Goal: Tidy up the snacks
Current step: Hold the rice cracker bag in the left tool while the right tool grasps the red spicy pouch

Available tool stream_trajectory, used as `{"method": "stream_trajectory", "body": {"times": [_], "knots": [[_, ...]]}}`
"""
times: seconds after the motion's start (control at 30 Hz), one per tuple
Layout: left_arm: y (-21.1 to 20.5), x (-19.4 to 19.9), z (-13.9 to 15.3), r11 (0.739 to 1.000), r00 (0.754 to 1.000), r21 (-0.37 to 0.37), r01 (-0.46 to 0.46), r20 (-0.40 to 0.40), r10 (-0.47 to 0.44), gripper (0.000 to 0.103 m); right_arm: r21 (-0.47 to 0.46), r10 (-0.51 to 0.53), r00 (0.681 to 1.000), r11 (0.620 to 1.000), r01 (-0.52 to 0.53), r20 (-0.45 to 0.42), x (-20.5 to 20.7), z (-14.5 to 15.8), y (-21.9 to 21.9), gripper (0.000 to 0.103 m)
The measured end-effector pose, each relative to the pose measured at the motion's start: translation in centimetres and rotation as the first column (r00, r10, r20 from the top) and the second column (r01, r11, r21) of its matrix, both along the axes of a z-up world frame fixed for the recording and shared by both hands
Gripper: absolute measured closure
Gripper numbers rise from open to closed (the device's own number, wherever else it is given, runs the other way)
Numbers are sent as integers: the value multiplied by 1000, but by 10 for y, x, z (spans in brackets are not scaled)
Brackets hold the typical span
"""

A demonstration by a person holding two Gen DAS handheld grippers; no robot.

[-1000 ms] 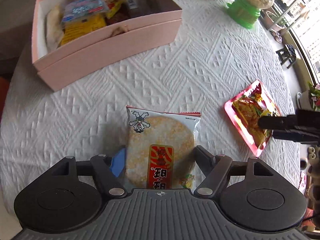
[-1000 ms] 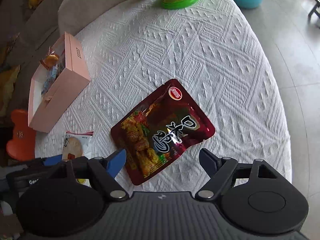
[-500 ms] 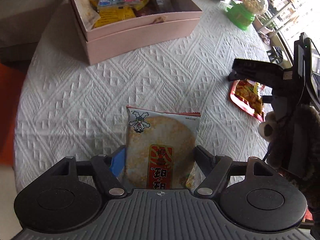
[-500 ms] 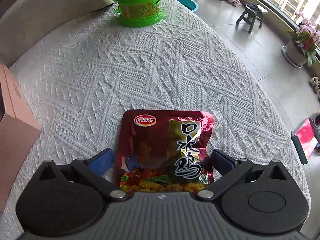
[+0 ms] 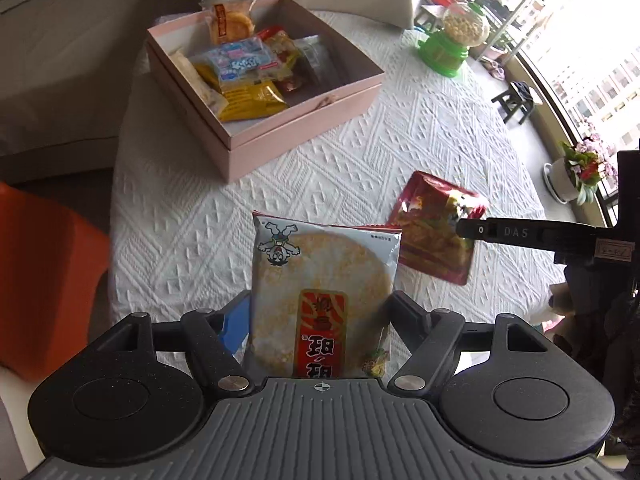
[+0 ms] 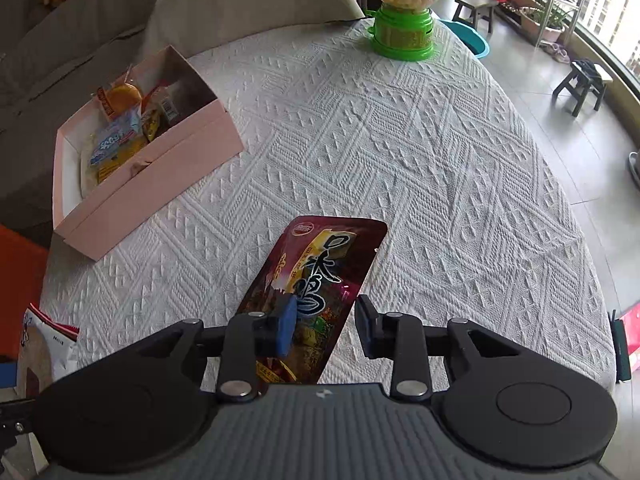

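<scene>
My left gripper is shut on a rice cracker packet, white with a red label, held above the white tablecloth. My right gripper is shut on a dark red snack pouch, lifted and tilted over the cloth; the pouch and the right gripper's finger also show in the left wrist view. The pink box with several snack packets stands beyond, to the left; it also shows in the right wrist view. The cracker packet's edge shows at the lower left of the right wrist view.
A green candy dispenser stands at the table's far edge. A grey chair back lies behind the table, an orange seat at the left. The table edge drops to the floor on the right, with stools.
My right gripper closed on the red pouch and lifted it off the cloth. My left gripper rose and swung with the cracker packet, so the box now sits farther ahead.
</scene>
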State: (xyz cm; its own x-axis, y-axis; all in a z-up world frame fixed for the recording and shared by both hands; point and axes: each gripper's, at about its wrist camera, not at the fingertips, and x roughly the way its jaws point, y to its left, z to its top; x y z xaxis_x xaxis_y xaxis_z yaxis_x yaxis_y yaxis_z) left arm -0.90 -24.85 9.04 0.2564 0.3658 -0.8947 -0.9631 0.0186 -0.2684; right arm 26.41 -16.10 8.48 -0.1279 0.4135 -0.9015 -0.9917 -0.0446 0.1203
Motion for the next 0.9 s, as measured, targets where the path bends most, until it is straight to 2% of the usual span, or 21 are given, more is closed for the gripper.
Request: {"method": "stream_trajectory", "body": {"times": [0.03,0.1,0.13,0.2,0.3,0.4,0.47,0.53,0.57,0.63,0.73,0.8,0.9], "knots": [[-2,-2,-3,1000,1000,0,-6,3,6,24,-15,-24,999,1000,24,-25,4,-2,-2,67],[-3,-5,-13,999,999,-12,-32,8,32,24,-31,-88,994,996,86,-66,12,-7,-3,33],[-2,-5,-20,999,999,-21,-47,13,48,24,-31,-115,991,993,113,-73,14,-10,-2,29],[1,-6,-32,998,998,-28,-60,27,61,24,-73,-169,981,984,162,-91,16,-24,7,27],[15,-4,-39,999,999,-3,-32,-7,32,24,-156,-239,959,964,215,-155,8,-45,18,25],[35,-7,-42,999,998,-11,-43,-39,43,24,-121,-275,954,958,261,-122,-11,-50,24,6],[44,-9,-40,998,997,-14,-63,-42,63,24,-106,-307,948,948,299,-78,-21,-53,30,0],[51,-8,-38,998,997,-7,-65,-47,65,24,-65,-315,949,947,313,-8,-29,-55,36,0],[55,-7,-38,998,997,-4,-60,-50,59,24,-54,-277,960,959,280,48,-36,-58,39,0],[63,-3,-39,999,997,-1,-52,-62,52,24,-37,-136,980,989,143,143,-47,-60,41,0],[73,-3,-40,998,994,13,-68,-88,69,24,-13,-1,993,1000,3,117,-36,-60,29,0],[79,-7,-42,996,991,7,-85,-102,85,24,9,83,989,996,-85,124,-28,-57,16,7],[88,-21,-44,993,982,14,-121,-146,121,25,16,145,982,989,-148,119,-19,-52,4,14]]}}
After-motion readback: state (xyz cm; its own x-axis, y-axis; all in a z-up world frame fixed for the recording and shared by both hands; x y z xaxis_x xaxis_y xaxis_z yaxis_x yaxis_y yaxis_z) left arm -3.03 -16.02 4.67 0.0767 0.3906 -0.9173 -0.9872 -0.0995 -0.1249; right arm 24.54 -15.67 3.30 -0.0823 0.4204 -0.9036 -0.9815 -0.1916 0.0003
